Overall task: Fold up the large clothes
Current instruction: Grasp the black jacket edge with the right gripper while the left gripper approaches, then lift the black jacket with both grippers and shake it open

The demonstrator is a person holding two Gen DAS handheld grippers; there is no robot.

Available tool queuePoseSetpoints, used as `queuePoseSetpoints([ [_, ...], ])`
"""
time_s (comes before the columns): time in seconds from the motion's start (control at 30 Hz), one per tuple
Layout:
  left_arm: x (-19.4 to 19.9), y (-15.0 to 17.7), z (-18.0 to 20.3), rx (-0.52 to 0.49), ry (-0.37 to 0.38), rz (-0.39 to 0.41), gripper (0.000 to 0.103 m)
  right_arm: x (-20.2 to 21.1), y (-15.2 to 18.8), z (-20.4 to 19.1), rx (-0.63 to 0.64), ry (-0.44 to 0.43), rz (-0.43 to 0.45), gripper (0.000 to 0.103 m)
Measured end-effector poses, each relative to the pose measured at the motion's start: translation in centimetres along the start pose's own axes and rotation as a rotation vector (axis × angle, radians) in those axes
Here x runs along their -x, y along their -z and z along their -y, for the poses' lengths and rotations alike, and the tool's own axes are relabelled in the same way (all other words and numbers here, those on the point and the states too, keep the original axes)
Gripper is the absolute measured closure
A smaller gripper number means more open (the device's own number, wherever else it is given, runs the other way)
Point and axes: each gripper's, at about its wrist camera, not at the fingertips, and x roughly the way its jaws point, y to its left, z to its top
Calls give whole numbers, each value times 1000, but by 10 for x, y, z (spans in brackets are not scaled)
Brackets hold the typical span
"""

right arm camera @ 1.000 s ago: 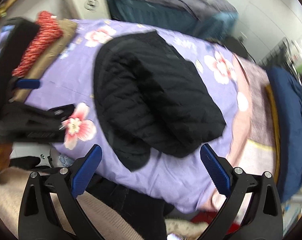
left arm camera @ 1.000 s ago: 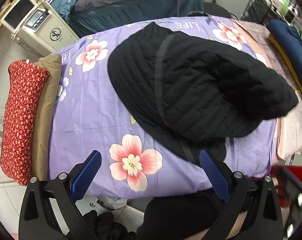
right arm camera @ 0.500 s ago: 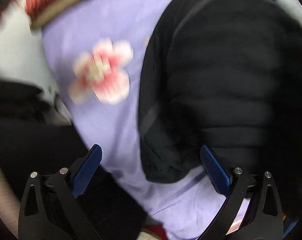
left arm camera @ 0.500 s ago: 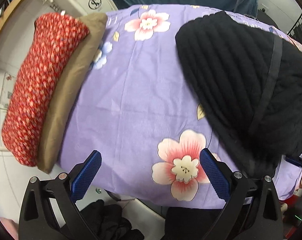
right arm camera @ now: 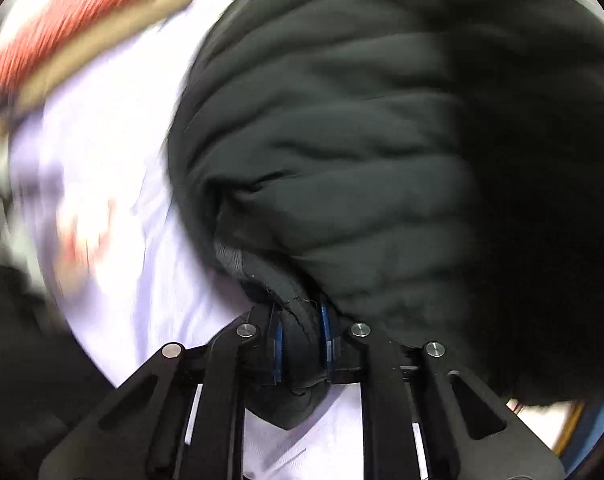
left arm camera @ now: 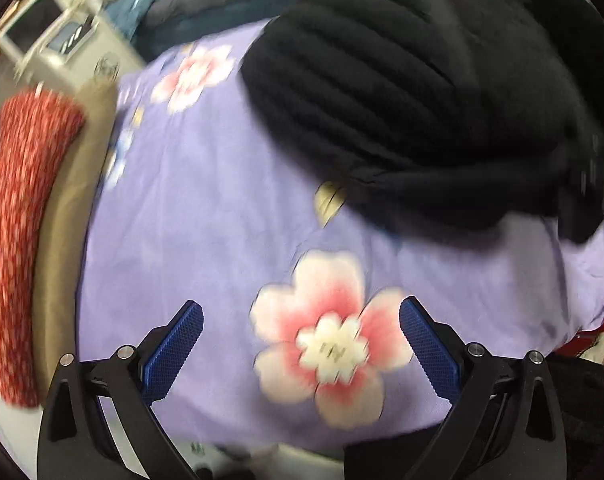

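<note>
Jacket (right arm camera: 342,140) hem between closing right gripper (right arm camera: 300,344) pads.

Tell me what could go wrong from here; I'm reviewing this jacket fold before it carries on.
1. The right gripper is closing on just a small bunched edge of the black jacket; the padded fabric may slip out when pulled.
2. The left gripper is open over the purple floral sheet, away from the jacket; a one-sided lift could drag the jacket askew.
3. Closing there, it might pinch the sheet instead.
</note>
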Motion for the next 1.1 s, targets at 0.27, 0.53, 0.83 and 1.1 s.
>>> queuePoseSetpoints([
  [0.27, 27, -81, 71, -353, -135, 404, 6, 95, -53, 92, -239, -195, 288, 90],
  [0.53, -33, -196, 124, -518, -178, 405, 7, 50, -52, 182, -616, -381, 180, 85],
  [0.83, -64, -233, 104, -324, -18, 241, 69, 11, -19, 204, -744, -457, 26, 62],
  [1.1, -75, -231, 60, -59, 125, 138, 88, 20, 16, 263, -871, -325, 72, 11],
])
